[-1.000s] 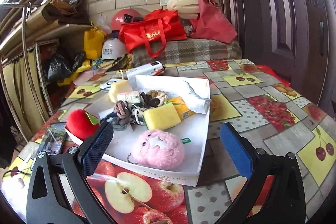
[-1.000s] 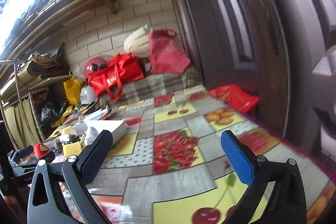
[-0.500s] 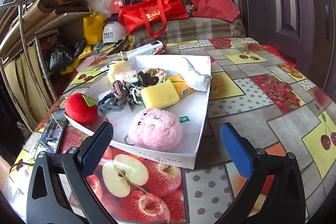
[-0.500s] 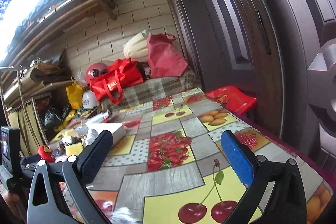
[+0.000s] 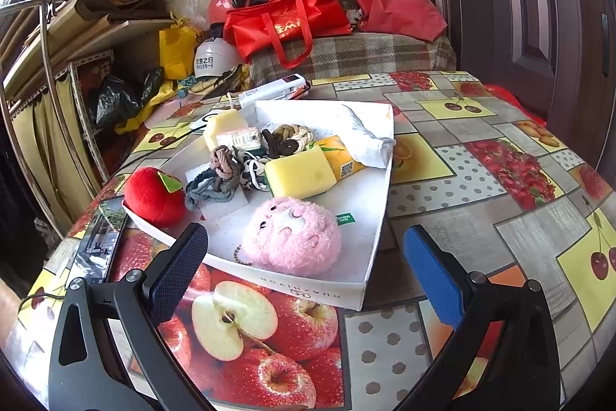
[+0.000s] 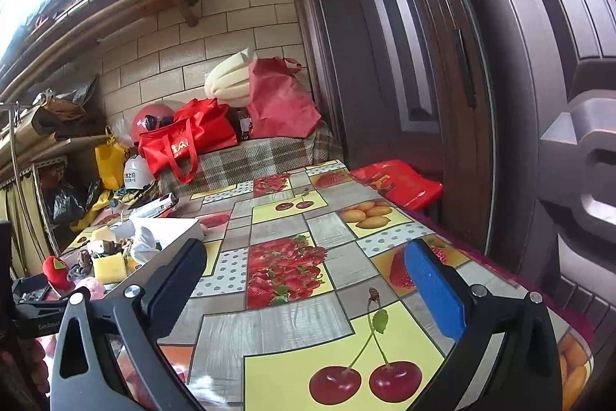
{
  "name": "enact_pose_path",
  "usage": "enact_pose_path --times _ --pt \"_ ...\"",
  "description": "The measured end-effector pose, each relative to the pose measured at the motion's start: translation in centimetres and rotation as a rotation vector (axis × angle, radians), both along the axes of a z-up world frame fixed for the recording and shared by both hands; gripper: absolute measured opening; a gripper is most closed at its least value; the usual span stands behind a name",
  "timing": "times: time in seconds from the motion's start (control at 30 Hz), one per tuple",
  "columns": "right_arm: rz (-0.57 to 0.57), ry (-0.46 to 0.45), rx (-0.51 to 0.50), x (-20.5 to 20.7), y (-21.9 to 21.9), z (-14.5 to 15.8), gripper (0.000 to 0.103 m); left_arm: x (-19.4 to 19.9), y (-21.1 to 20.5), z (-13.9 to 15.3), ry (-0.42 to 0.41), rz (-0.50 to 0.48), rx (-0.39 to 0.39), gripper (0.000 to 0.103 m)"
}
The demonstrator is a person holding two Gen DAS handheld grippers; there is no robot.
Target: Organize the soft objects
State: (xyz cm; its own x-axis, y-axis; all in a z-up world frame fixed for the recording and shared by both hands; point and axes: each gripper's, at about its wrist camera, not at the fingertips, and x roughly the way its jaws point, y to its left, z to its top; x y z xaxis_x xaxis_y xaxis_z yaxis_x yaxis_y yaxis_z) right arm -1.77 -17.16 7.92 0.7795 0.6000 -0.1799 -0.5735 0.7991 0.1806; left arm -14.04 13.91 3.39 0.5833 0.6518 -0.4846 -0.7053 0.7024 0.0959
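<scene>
Closer now, the left gripper [image 5: 304, 268] has dropped toward the shallow white cardboard tray [image 5: 315, 289] on the fruit-print tabletop [image 5: 481, 187], fingers spread and empty. Inside lie a pink plush ball [image 5: 292, 241], yellow sponge [image 5: 300, 174] and red plush apple [image 5: 154, 195]. The right gripper [image 6: 304, 284] hovers released, well apart. Sorting looks barely begun.

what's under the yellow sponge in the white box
The yellow sponge lies in the white box. A green layer shows along its lower edge, and an orange packet sits behind it. Whatever lies beneath is covered.
</scene>
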Motion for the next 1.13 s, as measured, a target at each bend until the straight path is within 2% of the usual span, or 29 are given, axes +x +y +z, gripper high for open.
enact_pose_path --times 0.47,1.13 --pt "-0.012 0.074 0.06 1.4 -1.2 -0.3 0.103 -0.1 0.0 0.0 -0.001 0.001 -0.001 0.103" --pt "-0.016 0.092 0.056 1.6 -1.3 -0.6 0.103 -0.2 -0.2 -0.1 -0.008 -0.003 -0.008 0.103"
